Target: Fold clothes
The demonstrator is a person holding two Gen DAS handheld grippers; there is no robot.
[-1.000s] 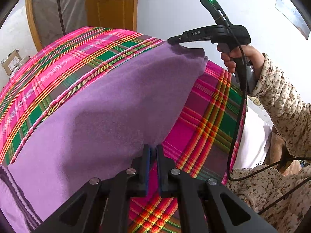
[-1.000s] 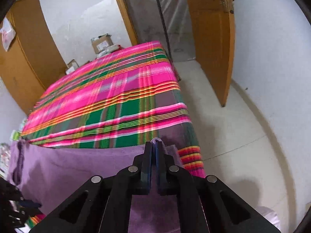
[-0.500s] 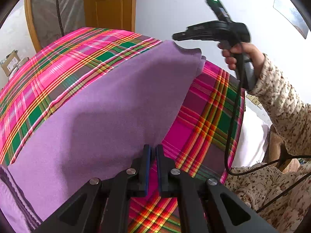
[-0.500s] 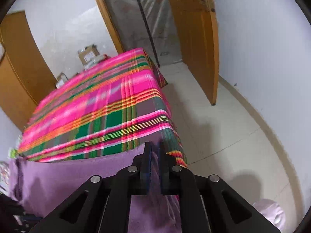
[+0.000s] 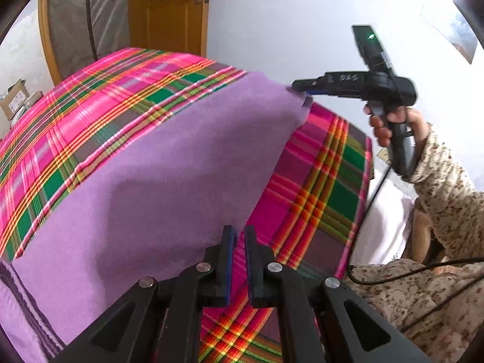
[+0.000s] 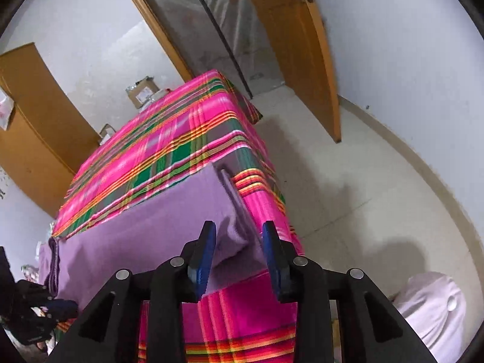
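1. Since the earlier frames, the right gripper (image 6: 239, 252) has let go of the purple garment (image 5: 157, 187): its jaws have just been opening and now stand partly apart, with the garment's crumpled corner lying loose between them, pressed by neither pad.
2. Seen from the left wrist view, the same right gripper (image 5: 298, 86) sits at the upper right, its tip just beside the garment's far corner, held by a hand (image 5: 393, 124) in a floral sleeve (image 5: 447, 193).
3. Left gripper (image 5: 237, 236), at the bottom centre, stands nearly closed with a thin gap between the pads; whether it pinches the near edge of the garment cannot be told.
4. Purple garment lies flat on the pink plaid bedspread (image 5: 90, 112), its long axis running from the lower left of the left wrist view to the upper right.
5. In the right wrist view the garment (image 6: 145, 224) stretches from centre to the left edge, near the bed's front edge.
6. An open wooden door (image 6: 302, 45) stands at the upper right.
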